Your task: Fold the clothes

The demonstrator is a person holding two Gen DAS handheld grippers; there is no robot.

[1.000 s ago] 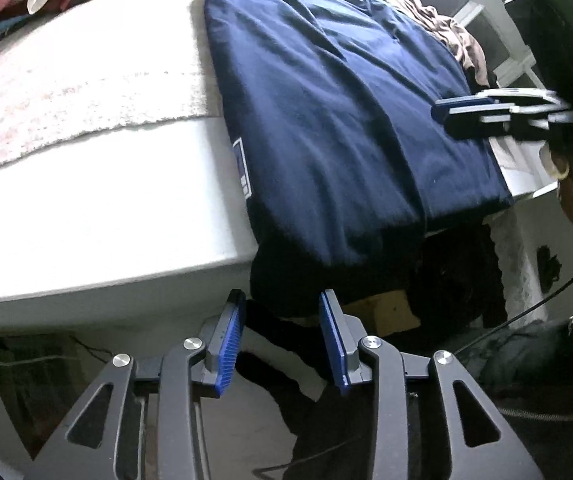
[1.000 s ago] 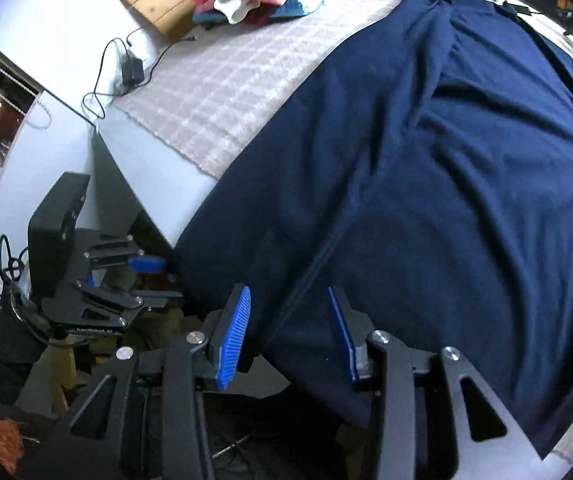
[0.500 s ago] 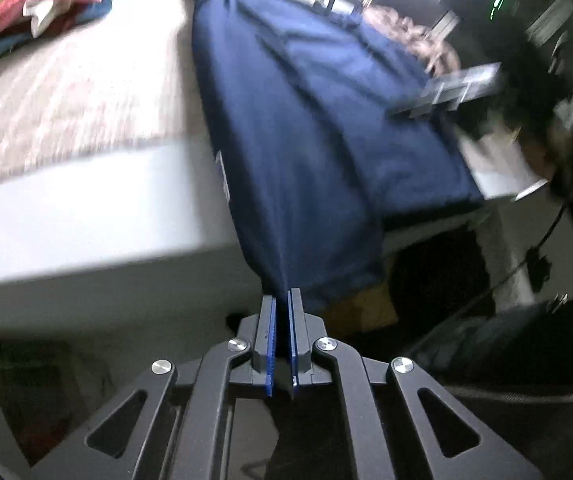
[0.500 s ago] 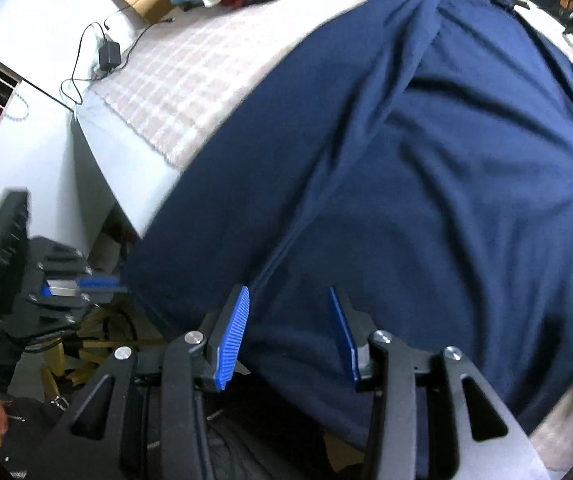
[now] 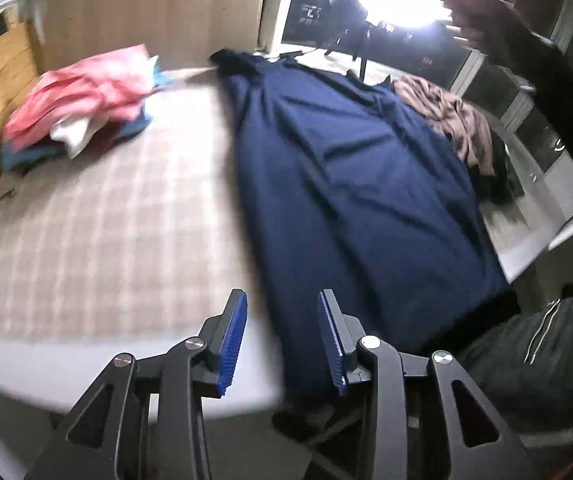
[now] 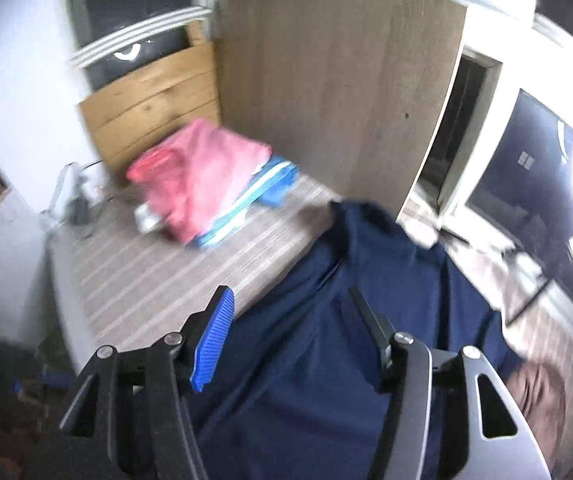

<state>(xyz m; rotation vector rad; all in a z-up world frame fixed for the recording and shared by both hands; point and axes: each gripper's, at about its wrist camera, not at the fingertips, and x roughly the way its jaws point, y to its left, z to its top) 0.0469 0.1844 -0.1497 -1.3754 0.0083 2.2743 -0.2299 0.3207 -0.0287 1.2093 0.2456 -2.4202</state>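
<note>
Showing a brown garment [image 5: 458, 120] heaped beside the navy shirt [image 5: 346, 184].

One navy garment [image 5: 350, 184] spread flat on the desk [image 5: 98, 240]. One stack of folded clothes [image 5: 86, 100], pink on top. One crumpled brown garment [image 5: 458, 120] at the far edge. One wooden board [image 6: 154, 108]. Two grippers: left [image 5: 282, 340], right [image 6: 290, 332].
</note>
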